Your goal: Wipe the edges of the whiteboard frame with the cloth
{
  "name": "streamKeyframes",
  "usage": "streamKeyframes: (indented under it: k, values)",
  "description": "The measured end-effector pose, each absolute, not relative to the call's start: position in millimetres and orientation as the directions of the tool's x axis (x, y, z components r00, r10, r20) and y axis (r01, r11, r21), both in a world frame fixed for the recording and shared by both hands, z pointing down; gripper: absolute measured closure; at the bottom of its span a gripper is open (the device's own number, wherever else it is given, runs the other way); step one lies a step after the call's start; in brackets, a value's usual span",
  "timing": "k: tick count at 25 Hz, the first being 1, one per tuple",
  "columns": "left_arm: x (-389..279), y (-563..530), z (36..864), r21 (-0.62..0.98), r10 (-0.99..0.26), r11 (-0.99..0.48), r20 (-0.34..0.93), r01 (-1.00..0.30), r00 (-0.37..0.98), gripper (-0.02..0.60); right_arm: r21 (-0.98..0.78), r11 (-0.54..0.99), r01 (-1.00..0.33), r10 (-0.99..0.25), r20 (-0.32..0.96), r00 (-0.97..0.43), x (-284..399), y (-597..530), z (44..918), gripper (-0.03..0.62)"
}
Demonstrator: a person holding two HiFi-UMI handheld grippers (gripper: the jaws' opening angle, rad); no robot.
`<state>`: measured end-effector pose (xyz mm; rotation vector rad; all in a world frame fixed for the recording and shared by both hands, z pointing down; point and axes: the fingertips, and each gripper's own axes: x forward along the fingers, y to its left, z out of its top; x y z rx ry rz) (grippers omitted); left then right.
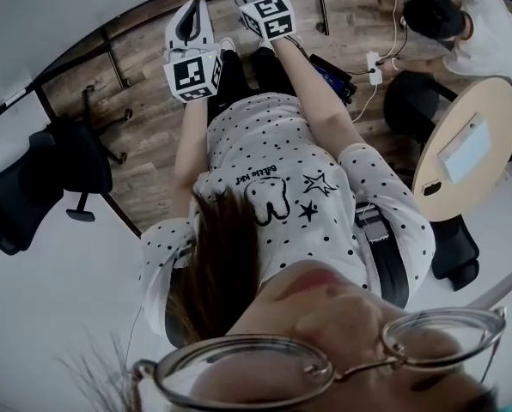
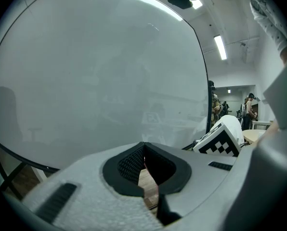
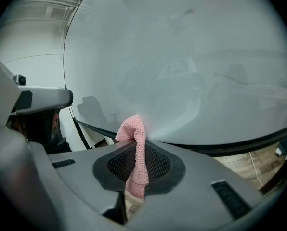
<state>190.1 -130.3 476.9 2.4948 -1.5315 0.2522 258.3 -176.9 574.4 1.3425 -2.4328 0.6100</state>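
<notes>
The right gripper (image 3: 136, 153) is pinching a pink knitted cloth (image 3: 135, 134) between closed fingers, its tip lying against the glossy white whiteboard (image 3: 191, 57), just above the thin black frame (image 3: 220, 149). The left gripper (image 2: 144, 153) is hovering nearby (fingers together, gripping nothing).

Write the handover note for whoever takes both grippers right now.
Left gripper: fingers shut, nothing between them, pointed at the board.
Right gripper: shut on the pink knitted cloth, whose free end sticks out past the fingers.
Dark whiteboard frame: its lower rail runs just behind the cloth's tip. I cannot tell whether they touch.
Done: the cloth is gripped and brought up to the board. The pictures do not show which edges have been wiped.
Left: run the cloth along the frame edges, probably starting at this lower rail.
</notes>
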Motion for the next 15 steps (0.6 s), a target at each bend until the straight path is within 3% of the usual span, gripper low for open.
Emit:
streamKeyframes:
  k: [15]
  values:
    - [250, -125, 484, 0.055, -0.857, -0.45, 0.256, -0.891, 0.448, 0.565, -0.229, 0.476, -0.849, -0.735, 0.427, -0.527, 320, -178, 581, 0.563]
